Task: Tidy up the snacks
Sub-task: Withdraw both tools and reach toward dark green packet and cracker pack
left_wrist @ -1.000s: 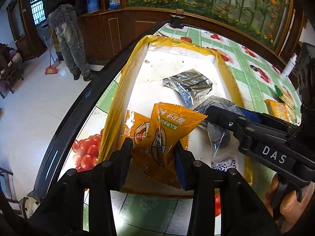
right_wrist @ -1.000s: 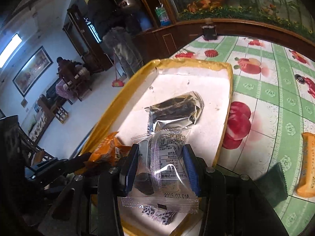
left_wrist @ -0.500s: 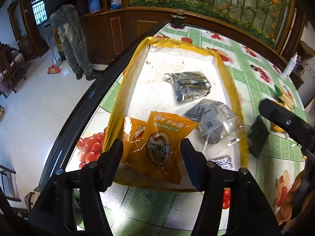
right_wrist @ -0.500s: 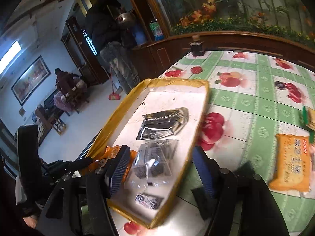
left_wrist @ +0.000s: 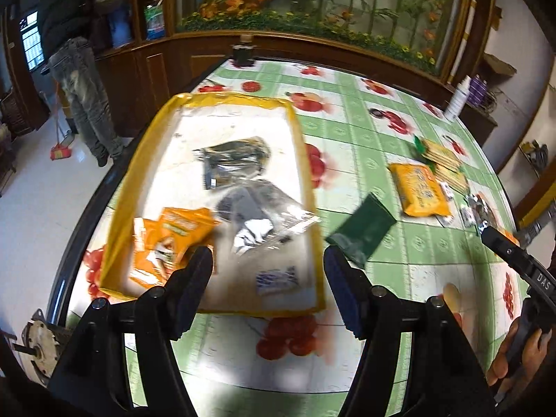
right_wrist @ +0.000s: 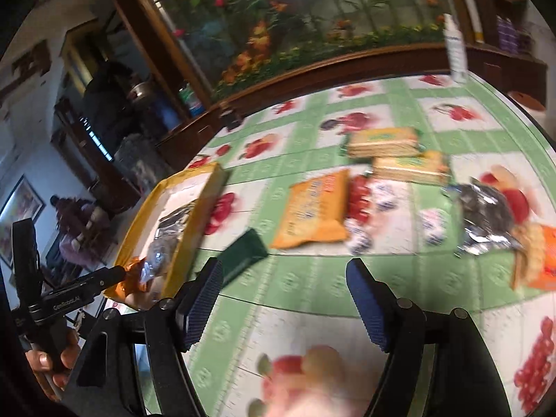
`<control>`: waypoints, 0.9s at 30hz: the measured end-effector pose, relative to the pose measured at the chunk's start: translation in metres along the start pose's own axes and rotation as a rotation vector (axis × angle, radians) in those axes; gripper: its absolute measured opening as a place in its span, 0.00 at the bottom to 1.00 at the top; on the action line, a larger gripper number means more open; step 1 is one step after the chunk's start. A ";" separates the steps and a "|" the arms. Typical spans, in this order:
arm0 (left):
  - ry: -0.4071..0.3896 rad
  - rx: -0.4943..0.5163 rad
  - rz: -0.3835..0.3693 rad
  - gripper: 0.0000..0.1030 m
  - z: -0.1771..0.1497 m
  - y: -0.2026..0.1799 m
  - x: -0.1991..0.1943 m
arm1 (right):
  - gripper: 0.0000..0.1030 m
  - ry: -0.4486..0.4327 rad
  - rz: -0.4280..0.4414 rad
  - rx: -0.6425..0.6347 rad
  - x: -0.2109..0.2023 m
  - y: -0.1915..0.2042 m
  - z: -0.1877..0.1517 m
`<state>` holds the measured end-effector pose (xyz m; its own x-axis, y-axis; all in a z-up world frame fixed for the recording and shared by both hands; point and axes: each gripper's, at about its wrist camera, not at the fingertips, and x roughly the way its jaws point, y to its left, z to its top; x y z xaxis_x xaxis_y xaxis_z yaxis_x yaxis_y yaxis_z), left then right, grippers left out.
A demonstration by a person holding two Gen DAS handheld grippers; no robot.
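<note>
A yellow-rimmed tray lies at the table's left edge. It holds two orange snack packs, a clear pack of dark biscuits, a silver pack and a small blue-white sweet. My left gripper is open and empty above the tray's near end. My right gripper is open and empty over the tablecloth, right of the tray. On the cloth lie a dark green pack, an orange pack, two cracker packs, a silver-black pack and several small sweets.
The table has a green fruit-print cloth and a dark rim on the left. A white bottle stands at the far right edge. A person stands on the floor beyond the left side. A wooden cabinet with a fish tank backs the table.
Both grippers let go of their packs into the tray and opened. Both pulled back and up; the right one swung right, over the loose snacks on the cloth.
</note>
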<state>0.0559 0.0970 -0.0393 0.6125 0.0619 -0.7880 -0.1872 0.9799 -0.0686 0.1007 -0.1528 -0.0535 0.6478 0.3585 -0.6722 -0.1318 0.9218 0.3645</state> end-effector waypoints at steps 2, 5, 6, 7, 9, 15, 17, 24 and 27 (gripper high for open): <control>0.004 0.019 -0.010 0.64 -0.002 -0.010 -0.001 | 0.73 -0.007 -0.017 0.018 -0.008 -0.011 -0.004; 0.010 0.046 -0.023 0.64 -0.007 -0.026 -0.004 | 0.73 -0.009 -0.034 0.026 -0.015 -0.019 -0.009; 0.010 0.055 -0.029 0.64 -0.008 -0.030 -0.005 | 0.73 -0.011 -0.043 0.025 -0.017 -0.020 -0.011; 0.009 0.065 -0.032 0.64 -0.010 -0.035 -0.006 | 0.74 -0.016 -0.050 0.022 -0.020 -0.020 -0.012; 0.005 0.086 -0.030 0.64 -0.012 -0.044 -0.008 | 0.78 -0.018 -0.079 0.010 -0.024 -0.021 -0.015; 0.013 0.137 -0.033 0.64 -0.020 -0.070 -0.010 | 0.81 -0.031 -0.202 -0.036 -0.035 -0.016 -0.019; 0.017 0.154 -0.028 0.64 -0.022 -0.078 -0.010 | 0.83 -0.038 -0.241 -0.044 -0.041 -0.018 -0.020; 0.030 0.203 -0.004 0.64 -0.029 -0.098 -0.006 | 0.87 -0.052 -0.354 -0.051 -0.057 -0.035 -0.026; 0.037 0.240 -0.003 0.64 -0.031 -0.105 -0.002 | 0.87 -0.045 -0.280 -0.043 -0.064 -0.051 -0.032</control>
<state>0.0510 -0.0117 -0.0497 0.5833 0.0558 -0.8104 0.0050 0.9974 0.0723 0.0424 -0.2177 -0.0495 0.6960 0.0827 -0.7133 0.0257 0.9898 0.1399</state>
